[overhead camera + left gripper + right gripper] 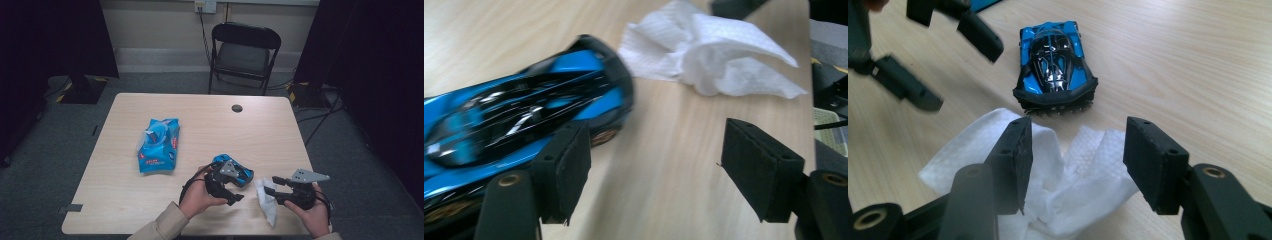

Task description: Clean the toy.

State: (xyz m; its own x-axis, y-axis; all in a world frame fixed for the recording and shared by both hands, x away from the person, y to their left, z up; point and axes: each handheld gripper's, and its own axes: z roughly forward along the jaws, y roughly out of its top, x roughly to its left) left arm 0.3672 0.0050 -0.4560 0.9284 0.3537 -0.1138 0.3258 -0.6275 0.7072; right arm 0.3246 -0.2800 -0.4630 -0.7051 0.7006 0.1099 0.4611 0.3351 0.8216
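A blue and black toy car (pixel 244 174) sits on the wooden table (pixel 210 125) near its front edge. My left gripper (pixel 233 192) hovers just in front of it, jaws open over bare table. In the left gripper view the car (pixel 524 115) lies beside the left jaw of that gripper (pixel 659 175), not between the pads. A crumpled white tissue (pixel 266 200) lies to the car's right. My right gripper (pixel 272 185) is at the tissue. In the right gripper view the tissue (pixel 1068 195) lies between that gripper's (pixel 1078 160) spread pads, unpressed, with the car (pixel 1055 65) beyond.
A blue pack of wipes (pixel 159 144) lies at the table's left middle. A cable hole (pixel 237 108) marks the far edge, and a black folding chair (pixel 243 52) stands behind the table. The left gripper (pixel 948 60) shows at upper left in the right gripper view.
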